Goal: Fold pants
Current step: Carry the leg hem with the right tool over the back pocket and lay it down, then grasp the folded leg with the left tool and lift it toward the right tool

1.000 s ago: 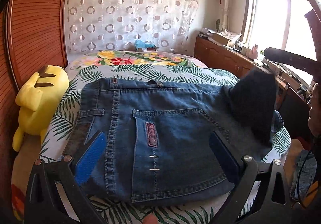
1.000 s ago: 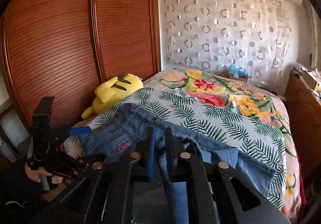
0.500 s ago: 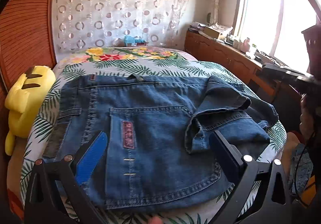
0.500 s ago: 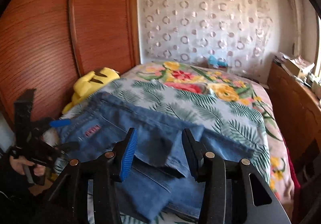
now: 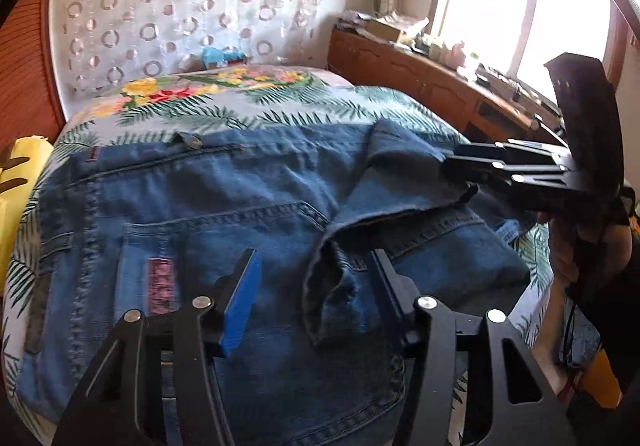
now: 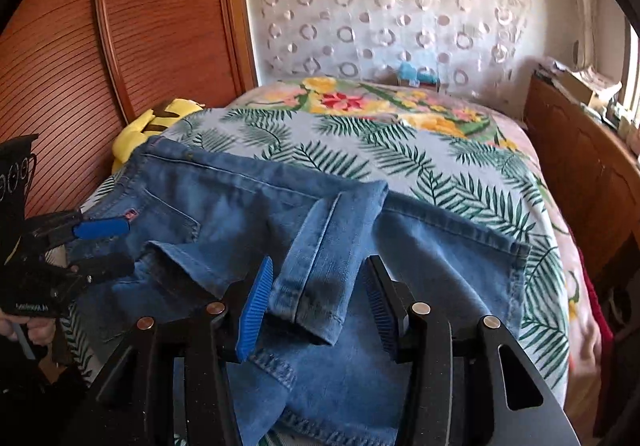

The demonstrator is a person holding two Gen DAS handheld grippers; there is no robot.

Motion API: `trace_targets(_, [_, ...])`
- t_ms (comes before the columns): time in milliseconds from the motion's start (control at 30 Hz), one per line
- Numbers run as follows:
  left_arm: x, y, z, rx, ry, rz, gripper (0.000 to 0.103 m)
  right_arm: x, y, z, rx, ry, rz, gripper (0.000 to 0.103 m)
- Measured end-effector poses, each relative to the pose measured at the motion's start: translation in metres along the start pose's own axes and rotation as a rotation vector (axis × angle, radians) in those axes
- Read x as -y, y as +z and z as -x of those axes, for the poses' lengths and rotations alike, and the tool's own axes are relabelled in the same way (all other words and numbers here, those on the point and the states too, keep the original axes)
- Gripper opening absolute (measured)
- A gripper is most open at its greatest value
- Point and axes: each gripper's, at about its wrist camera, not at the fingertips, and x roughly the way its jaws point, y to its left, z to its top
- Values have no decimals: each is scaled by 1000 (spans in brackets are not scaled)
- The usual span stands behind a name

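Blue jeans [image 5: 200,206] lie on the bed with the back pockets up and the legs folded over the seat. In the left wrist view my left gripper [image 5: 314,258] hangs low over a crumpled leg hem [image 5: 332,286]. Its jaws are closing with that hem between them, and the pads do not press on it. My right gripper [image 6: 320,262] stands open above the other leg cuff [image 6: 316,286], which lies flat between its fingers, untouched. Each gripper shows in the other's view: the left gripper [image 6: 116,246] at the jeans' [image 6: 240,198] left edge, the right gripper [image 5: 452,162] at their right.
The bed has a palm-leaf and flower cover [image 6: 440,174]. A yellow plush toy [image 6: 160,118] lies at its left edge against the wooden wardrobe [image 6: 120,46]. A wooden cabinet [image 5: 420,86] with clutter runs along the right, under a bright window [image 5: 520,6].
The right gripper let go of the leg, which dropped folded onto the seat, and its jaws opened. The left gripper moved forward over the jeans and its jaws narrowed around the hem.
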Motion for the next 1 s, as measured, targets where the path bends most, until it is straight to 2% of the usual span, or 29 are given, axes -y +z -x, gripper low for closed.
trace_targets(67, [3, -1, -7, -23, -9, -9, 52, 1, 1, -1, -9, 4, -18, 50])
trace_targets(167, [5, -3, -16, -46, -6, -23, 44, 3, 1, -1, -26, 21, -50, 51])
trace_targets(333, [9, -3, -17, -46, -16, -29, 32, 8, -1, -9, -77, 89, -92, 51])
trace_targets(400, [13, -4, -14, -37, -27, -36, 17, 6, -2, -8, -81, 95, -91, 50])
trace_targets(467, [18, -5, -11, -27, -21, -56, 11, 3, 2, -5, -72, 111, -79, 39])
trace_targets(500, [21, -5, -9, -22, -14, -68, 10, 0, 5, -2, -65, 114, -71, 26])
trace_targets(533, [23, -4, -5, -13, -13, -73, 9, -1, 7, 0, -55, 110, -64, 18])
trace_targets(600, [23, -2, 3, 1, -20, -71, 8, -3, 11, 9, -27, 131, -53, 9])
trace_targets(833, [17, 14, 62, 132, -25, -57, 8, -14, 40, 53, 86, 146, 0, 7])
trace_targets(1000, [14, 21, 95, 190, -3, -70, 8, -33, 61, 80, 156, 166, 46, 7])
